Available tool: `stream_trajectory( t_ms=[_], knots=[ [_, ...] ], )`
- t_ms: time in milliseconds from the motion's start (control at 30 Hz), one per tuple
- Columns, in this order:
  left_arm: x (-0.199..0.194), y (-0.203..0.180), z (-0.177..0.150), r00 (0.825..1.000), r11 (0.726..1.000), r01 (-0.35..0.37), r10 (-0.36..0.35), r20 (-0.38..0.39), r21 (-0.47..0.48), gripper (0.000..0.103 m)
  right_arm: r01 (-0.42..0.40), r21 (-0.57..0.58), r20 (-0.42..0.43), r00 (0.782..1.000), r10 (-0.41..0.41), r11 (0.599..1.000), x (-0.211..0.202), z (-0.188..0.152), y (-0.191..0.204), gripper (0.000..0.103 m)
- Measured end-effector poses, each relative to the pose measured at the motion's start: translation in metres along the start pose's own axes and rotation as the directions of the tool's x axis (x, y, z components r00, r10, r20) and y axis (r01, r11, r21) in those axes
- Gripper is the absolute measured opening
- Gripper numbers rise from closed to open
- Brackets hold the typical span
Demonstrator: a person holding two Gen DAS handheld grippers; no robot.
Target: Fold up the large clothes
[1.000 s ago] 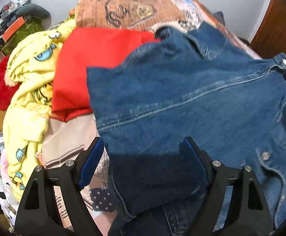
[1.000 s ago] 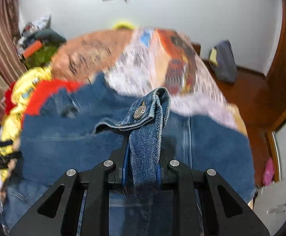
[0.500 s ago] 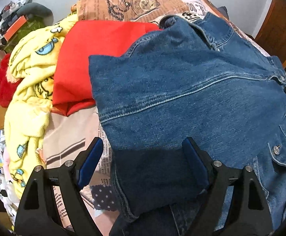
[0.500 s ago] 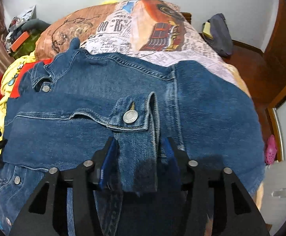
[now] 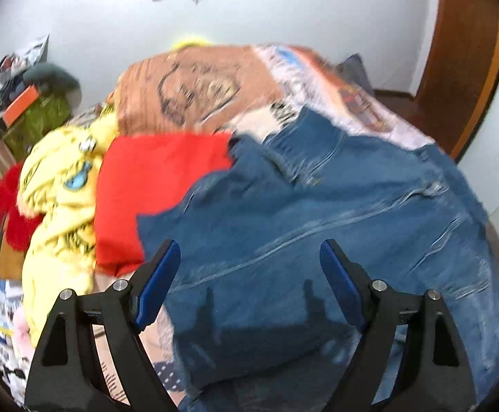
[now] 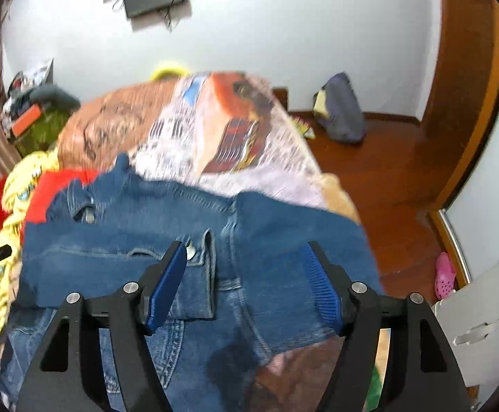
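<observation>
A blue denim jacket (image 5: 318,226) lies spread on the bed, one sleeve folded across its body; it also shows in the right wrist view (image 6: 215,240), where the sleeve cuff with a metal button (image 6: 191,251) lies flat. My left gripper (image 5: 249,267) is open and empty, raised above the jacket's left part. My right gripper (image 6: 244,271) is open and empty, above the cuff. Both views are motion-blurred.
A red garment (image 5: 160,189) and a yellow cartoon-print garment (image 5: 60,206) lie left of the jacket on the printed bedspread (image 5: 197,86). Clutter sits at the far left (image 5: 26,103). A wooden floor (image 6: 386,178) with a bag (image 6: 342,110) lies right of the bed.
My right gripper let go of the denim sleeve cuff, opened wide and lifted away. My left gripper stayed open and pulled up and back from the jacket.
</observation>
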State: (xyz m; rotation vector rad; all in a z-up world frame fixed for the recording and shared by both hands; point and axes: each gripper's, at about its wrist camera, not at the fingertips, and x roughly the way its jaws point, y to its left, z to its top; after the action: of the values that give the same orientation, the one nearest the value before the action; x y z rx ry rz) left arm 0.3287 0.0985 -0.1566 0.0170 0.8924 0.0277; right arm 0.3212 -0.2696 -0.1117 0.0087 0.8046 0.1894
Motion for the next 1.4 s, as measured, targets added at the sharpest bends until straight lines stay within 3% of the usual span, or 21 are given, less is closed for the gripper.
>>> stream_trajectory(
  t_ms=[133,333,500,633,700,800,1000,1067,1267,1400],
  knots=[
    [-0.005,-0.021,0.017,0.998,0.999,0.037,-0.038,0.043,0.018,0.085,0.094,0.039,0.071,0.993,-0.097,0.995,-0.007,-0.007,-0.019,0.084],
    [0.017,-0.044,0.025,0.994,0.994,0.110,-0.110,0.007,-0.007,0.087,0.141,0.151,-0.057,0.989,-0.134,0.978,0.030,-0.034,-0.056,0.084],
    [0.044,-0.059,0.019,0.989,0.991,0.134,-0.133,-0.065,-0.001,0.087,0.099,0.304,-0.159,0.986,-0.052,0.948,0.061,-0.061,-0.089,0.084],
    [0.060,-0.064,0.012,0.983,0.990,0.144,-0.143,-0.113,0.000,0.087,0.008,0.476,-0.192,0.977,0.095,0.879,0.086,-0.078,-0.115,0.084],
    [0.066,-0.064,0.010,0.981,0.989,0.145,-0.145,-0.126,-0.014,0.087,-0.021,0.565,-0.199,0.967,0.161,0.825,0.099,-0.086,-0.130,0.084],
    [0.069,-0.060,0.008,0.978,0.988,0.150,-0.154,-0.137,-0.041,0.087,-0.053,0.610,-0.188,0.959,0.210,0.791,0.110,-0.092,-0.139,0.083],
    [0.065,-0.050,0.006,0.985,0.991,0.119,-0.125,-0.120,-0.062,0.087,-0.044,0.621,-0.164,0.969,0.184,0.783,0.122,-0.086,-0.142,0.071],
    [0.064,-0.047,0.005,0.985,0.991,0.111,-0.119,-0.126,-0.070,0.087,-0.019,0.615,-0.160,0.976,0.149,0.788,0.122,-0.083,-0.143,0.058],
    [0.056,-0.039,0.001,0.988,0.992,0.097,-0.106,-0.114,-0.077,0.087,0.047,0.539,-0.153,0.987,0.043,0.841,0.106,-0.066,-0.133,0.018],
    [0.044,-0.036,0.000,0.992,0.994,0.087,-0.093,-0.088,-0.062,0.087,0.062,0.417,-0.066,0.997,-0.038,0.907,0.075,-0.041,-0.109,0.013]
  ],
)
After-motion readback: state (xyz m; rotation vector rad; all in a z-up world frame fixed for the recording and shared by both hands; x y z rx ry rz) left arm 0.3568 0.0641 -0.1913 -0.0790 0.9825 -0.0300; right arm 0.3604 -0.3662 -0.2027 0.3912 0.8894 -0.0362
